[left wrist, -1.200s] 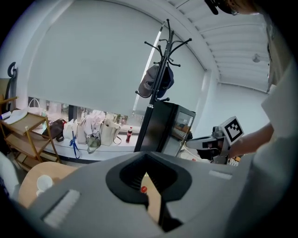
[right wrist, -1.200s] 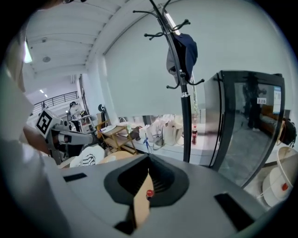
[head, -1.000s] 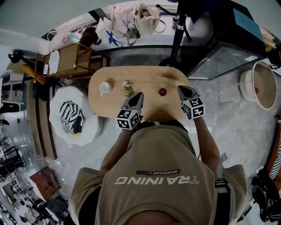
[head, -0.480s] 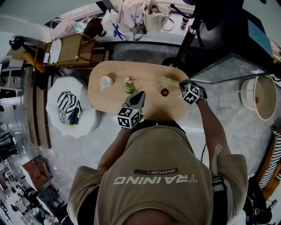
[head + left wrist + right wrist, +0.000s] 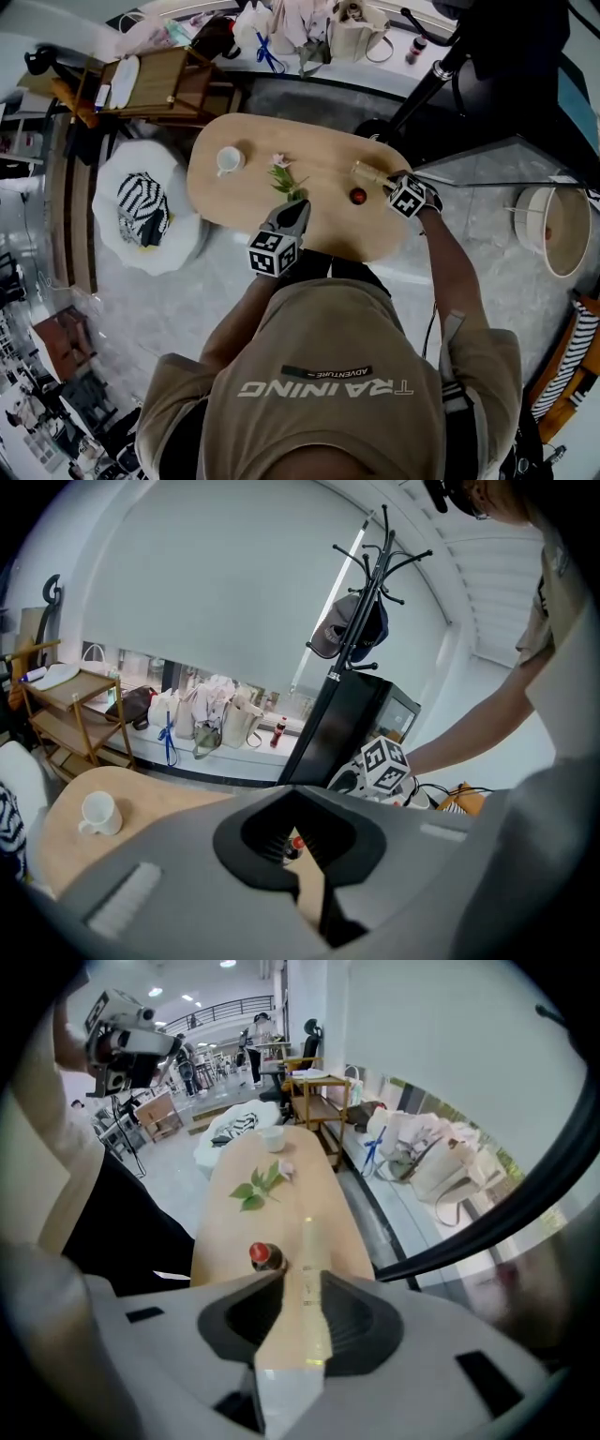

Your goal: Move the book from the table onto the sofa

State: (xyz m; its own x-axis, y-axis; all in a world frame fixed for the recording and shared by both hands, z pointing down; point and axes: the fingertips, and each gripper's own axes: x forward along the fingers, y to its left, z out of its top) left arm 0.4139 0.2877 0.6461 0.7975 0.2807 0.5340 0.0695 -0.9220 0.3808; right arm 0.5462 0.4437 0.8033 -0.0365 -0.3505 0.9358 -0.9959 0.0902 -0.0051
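The book is a thin tan volume seen edge-on at the right end of the oval wooden table. My right gripper points steeply down over its near end. In the right gripper view the book runs through the gap of the right gripper. Its jaws are opening, and I see no firm squeeze on the book. My left gripper hovers at the table's near edge. Seen from its own camera, the left gripper is shut and holds nothing.
A white cup, a leafy flower and a red-capped bottle stand on the table. A white seat with a striped cushion is to the left. A wooden shelf and a coat stand lie beyond.
My right gripper has dropped and rolled from beside the table's near edge down onto the book at the right end. The left gripper has sunk slightly.
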